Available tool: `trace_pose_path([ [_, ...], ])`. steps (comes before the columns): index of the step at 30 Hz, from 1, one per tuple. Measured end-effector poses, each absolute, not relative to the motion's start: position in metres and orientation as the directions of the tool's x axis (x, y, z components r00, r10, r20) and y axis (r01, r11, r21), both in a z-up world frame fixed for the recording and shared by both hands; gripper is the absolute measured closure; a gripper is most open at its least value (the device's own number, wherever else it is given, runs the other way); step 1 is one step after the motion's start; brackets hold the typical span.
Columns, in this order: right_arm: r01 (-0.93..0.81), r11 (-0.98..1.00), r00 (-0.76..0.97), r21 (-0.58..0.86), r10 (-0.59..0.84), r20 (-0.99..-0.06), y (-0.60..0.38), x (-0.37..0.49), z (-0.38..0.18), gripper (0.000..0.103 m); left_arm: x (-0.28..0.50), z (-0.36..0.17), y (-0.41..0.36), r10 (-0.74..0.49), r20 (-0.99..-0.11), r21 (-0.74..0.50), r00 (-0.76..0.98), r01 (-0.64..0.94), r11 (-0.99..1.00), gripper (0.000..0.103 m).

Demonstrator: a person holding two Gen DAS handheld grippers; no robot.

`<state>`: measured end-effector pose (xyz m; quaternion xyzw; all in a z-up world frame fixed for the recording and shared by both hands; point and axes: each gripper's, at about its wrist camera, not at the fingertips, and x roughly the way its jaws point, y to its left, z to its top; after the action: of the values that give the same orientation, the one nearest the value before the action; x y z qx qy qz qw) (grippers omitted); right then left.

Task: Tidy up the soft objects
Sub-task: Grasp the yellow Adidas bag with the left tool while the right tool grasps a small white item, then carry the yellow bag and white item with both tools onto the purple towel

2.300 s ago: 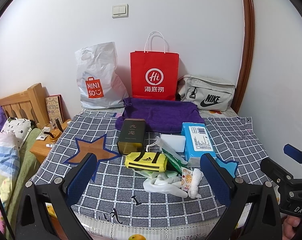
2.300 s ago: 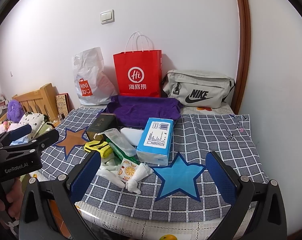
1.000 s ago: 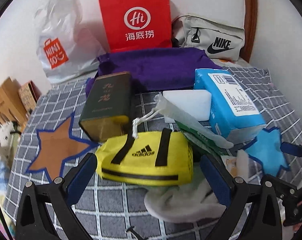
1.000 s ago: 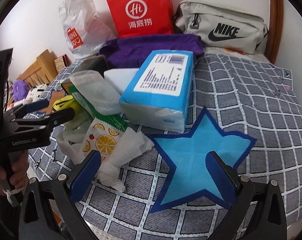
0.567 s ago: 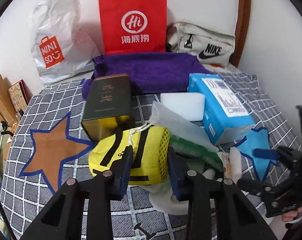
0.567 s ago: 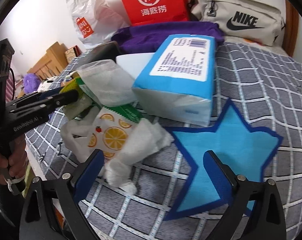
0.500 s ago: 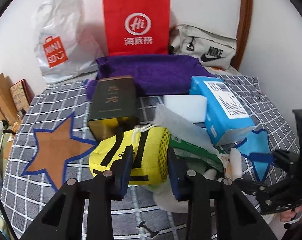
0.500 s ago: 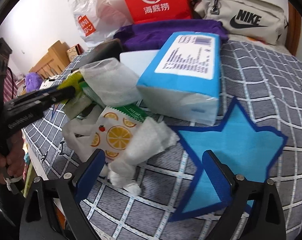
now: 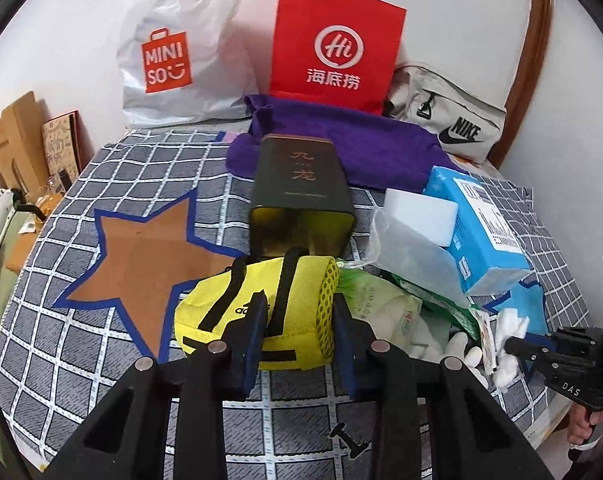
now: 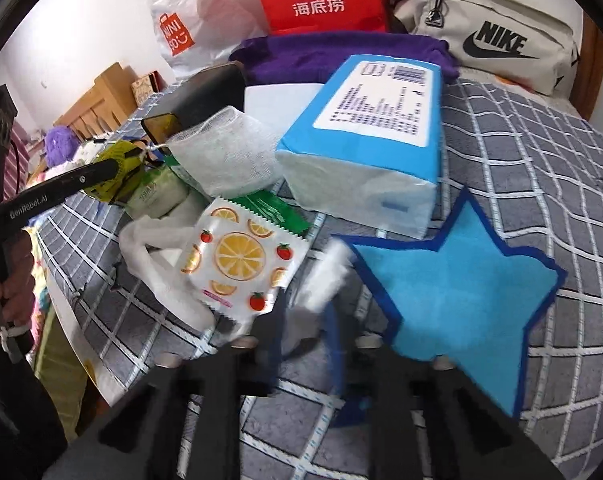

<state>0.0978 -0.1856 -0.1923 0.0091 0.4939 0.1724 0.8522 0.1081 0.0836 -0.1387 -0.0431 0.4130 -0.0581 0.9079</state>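
My left gripper (image 9: 297, 324) is shut on the yellow Adidas pouch (image 9: 221, 308), pinching its right end above the checked bedspread (image 9: 61, 360). The pouch also shows in the right wrist view (image 10: 117, 168). My right gripper (image 10: 305, 332) has closed on the crumpled white cloth (image 10: 321, 276), beside the orange-print packet (image 10: 237, 260). In the left wrist view it (image 9: 517, 340) grips the same cloth (image 9: 509, 324). Beside these lie a white mesh bag (image 10: 229, 152), a green wipes pack (image 9: 377, 312) and a blue tissue pack (image 10: 373, 120).
A dark tea tin (image 9: 301, 188) lies behind the pouch. A purple towel (image 9: 361, 140), red paper bag (image 9: 333, 40), Miniso bag (image 9: 173, 52) and Nike bag (image 9: 449, 116) line the wall. A brown star patch (image 9: 141, 256) and a blue star patch (image 10: 461, 288) mark the bedspread.
My left gripper has lifted the yellow pouch slightly left and nearer. My right gripper has gone from wide open to closed on the white cloth.
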Motion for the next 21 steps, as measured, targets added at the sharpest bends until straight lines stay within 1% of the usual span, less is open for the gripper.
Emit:
trace_pose_path([
  [3,-0.279,0.94,0.446,0.197,0.309,-0.84,-0.191,0.096,-0.195,0.093,0.109,-0.142,0.086,-0.138,-0.749,-0.132,0.648,0.059,0.989,0.073],
  [8,-0.274,0.933,0.457,0.234,0.34,-0.822,-0.196,0.095,-0.199,0.097,0.107,-0.141,0.084,-0.143,-0.744,-0.135,0.652,0.063,0.989,0.075],
  [10,-0.278,0.928,0.471,0.247,0.356,-0.807,-0.198,0.093,-0.193,0.097,0.106,-0.135,0.085,-0.15,-0.737,-0.142,0.659,0.066,0.988,0.081],
  [12,-0.282,0.926,0.488,0.251,0.364,-0.793,-0.202,0.091,-0.184,0.097,0.105,-0.128,0.087,-0.149,-0.728,-0.146,0.669,0.06,0.987,0.083],
  [21,-0.307,0.917,0.546,0.255,0.389,-0.742,-0.207,0.092,-0.147,0.097,0.101,-0.105,0.095,-0.145,-0.707,-0.153,0.693,0.05,0.987,0.086],
])
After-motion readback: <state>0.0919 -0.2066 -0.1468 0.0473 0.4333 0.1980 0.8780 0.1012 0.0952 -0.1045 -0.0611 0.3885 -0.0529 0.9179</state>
